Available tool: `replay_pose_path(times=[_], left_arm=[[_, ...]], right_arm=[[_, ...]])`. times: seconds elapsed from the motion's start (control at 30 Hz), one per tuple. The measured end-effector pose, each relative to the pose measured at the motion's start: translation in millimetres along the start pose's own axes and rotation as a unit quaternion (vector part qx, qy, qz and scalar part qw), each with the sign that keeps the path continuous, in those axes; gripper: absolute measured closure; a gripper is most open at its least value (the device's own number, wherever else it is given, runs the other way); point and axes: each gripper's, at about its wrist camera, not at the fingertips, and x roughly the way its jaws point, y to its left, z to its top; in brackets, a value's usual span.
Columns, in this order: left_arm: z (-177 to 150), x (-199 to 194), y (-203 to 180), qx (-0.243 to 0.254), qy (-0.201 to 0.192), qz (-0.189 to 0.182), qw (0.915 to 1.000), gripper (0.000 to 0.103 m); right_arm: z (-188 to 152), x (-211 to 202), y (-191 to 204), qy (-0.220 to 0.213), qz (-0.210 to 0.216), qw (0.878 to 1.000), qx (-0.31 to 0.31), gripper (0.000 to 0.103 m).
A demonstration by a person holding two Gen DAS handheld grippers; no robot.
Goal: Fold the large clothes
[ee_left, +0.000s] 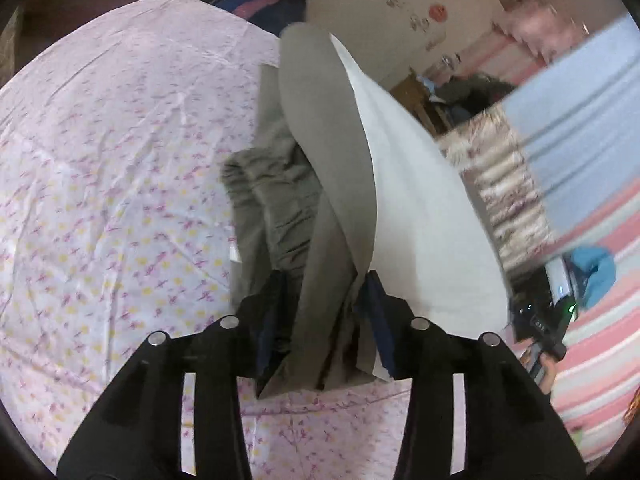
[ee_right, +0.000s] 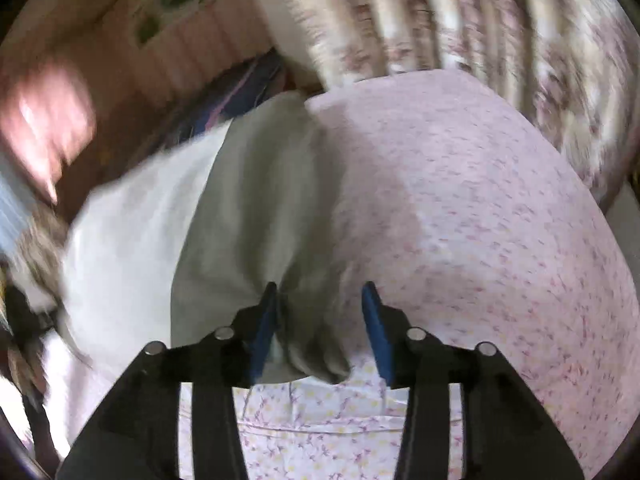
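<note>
A: Left gripper (ee_left: 326, 276) first. Loose or clenched?

B: Clenched, by the look of it. Grasping a thick bunch of the grey-green garment (ee_left: 320, 120), with cloth filling the whole gap and touching both blue pads (ee_left: 378, 300). A short end hanging out below the fingers.

A: And beyond the grip?

B: Rising away from the jaws in a long, taut fold, grey-green on one face and white on the other. Lifted clear of the bed sheet (ee_left: 120, 160) along that fold. Lower down, a crumpled grey-green part lying on the sheet, nearer the bed's right edge than its left as seen from the left wrist.

A: Right gripper (ee_right: 320, 286)?

B: Released, jaws partway apart. Same garment (ee_right: 248, 200) gathered between them, pressed against the left-hand pad (ee_right: 264, 320) only, with a clear strip of sheet showing before the other pad. Not pinched from both sides. Much blur here, so no finer detail.

A: Spread of the cloth from that side?

B: Fanning out from the jaws towards the bed's far left corner, grey-green in the middle, white along the left. Flowered pink sheet (ee_right: 480, 220) bare to the right, all the way to the far edge.

A: Past the bed?

B: A patterned curtain (ee_right: 440, 12) hanging just behind the far edge. Hard to tell anything else through the smear.
</note>
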Motion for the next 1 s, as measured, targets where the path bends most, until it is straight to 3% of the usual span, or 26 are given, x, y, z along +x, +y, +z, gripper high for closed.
replay_pose_path(times=[0.07, 0.1, 0.17, 0.3, 0.37, 0.5, 0.6, 0.7, 0.8, 1.0], left_arm=[[3, -17, -11, 0.030, -0.029, 0.079, 0.9960, 0.033], [6, -32, -21, 0.050, -0.060, 0.142, 0.9868, 0.029], [7, -49, -34, 0.062, -0.088, 0.161, 0.9811, 0.021], [5, -50, -94, 0.101, -0.132, 0.222, 0.9608, 0.004], [-1, -41, -117, 0.121, -0.135, 0.220, 0.9585, 0.003], [-17, 13, -179, 0.164, -0.098, 0.180, 0.9649, 0.003], [-27, 56, -196, 0.180, -0.078, 0.213, 0.9572, 0.003], [-30, 95, -178, 0.167, -0.028, 0.236, 0.9570, 0.003], [-31, 111, -159, 0.154, -0.008, 0.210, 0.9655, 0.003], [-24, 128, -150, 0.157, 0.015, 0.211, 0.9647, 0.003]], right_arm=[[5, -16, 5, -0.026, -0.033, 0.999, -0.019, 0.056], [8, -24, 11, -0.042, -0.049, 0.997, -0.032, 0.055], [10, -36, 23, -0.079, -0.055, 0.994, -0.051, 0.040], [8, -37, 77, -0.130, -0.041, 0.984, -0.119, 0.030], [6, -23, 104, -0.131, -0.022, 0.980, -0.145, 0.030], [-10, 11, 152, -0.105, 0.007, 0.975, -0.197, 0.030], [-21, 37, 169, -0.072, 0.007, 0.968, -0.239, 0.030], [-28, 59, 166, -0.041, -0.013, 0.964, -0.262, 0.032], [-27, 63, 150, -0.024, -0.019, 0.968, -0.250, 0.032], [-19, 90, 138, 0.006, -0.020, 0.969, -0.248, 0.030]])
